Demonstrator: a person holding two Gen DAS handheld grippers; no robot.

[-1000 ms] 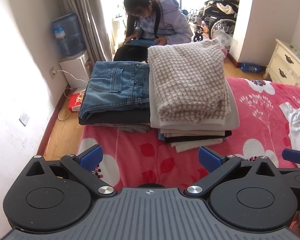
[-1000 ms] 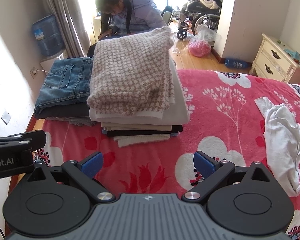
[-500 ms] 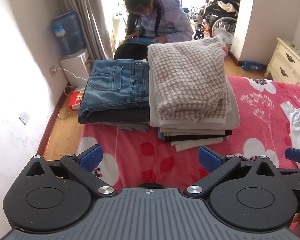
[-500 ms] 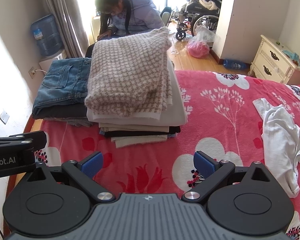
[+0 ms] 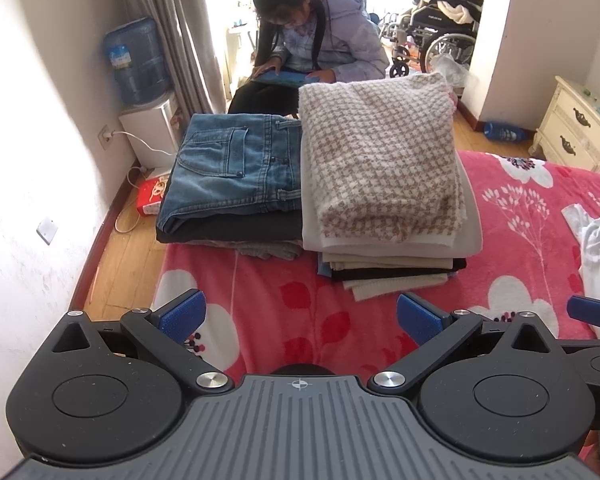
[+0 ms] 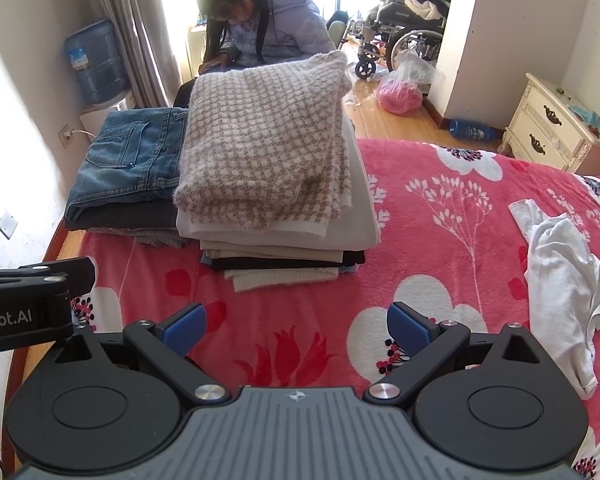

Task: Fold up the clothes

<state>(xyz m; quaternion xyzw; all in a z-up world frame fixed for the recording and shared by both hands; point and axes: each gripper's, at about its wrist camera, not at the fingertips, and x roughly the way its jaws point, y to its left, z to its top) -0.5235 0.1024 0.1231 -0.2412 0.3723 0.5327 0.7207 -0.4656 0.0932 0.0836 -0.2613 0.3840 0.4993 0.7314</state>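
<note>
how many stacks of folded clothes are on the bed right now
2. The jeans stack sits at the bed's far left corner; the taller stack topped by a houndstooth sweater touches its right side. A white garment lies unfolded, farther right.

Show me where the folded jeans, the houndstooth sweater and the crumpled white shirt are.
folded jeans (image 5: 232, 172), left wrist view, on the denim beside the back pocket.
houndstooth sweater (image 6: 268, 140), right wrist view, middle of its top face.
crumpled white shirt (image 6: 560, 276), right wrist view, on its bunched middle.
</note>
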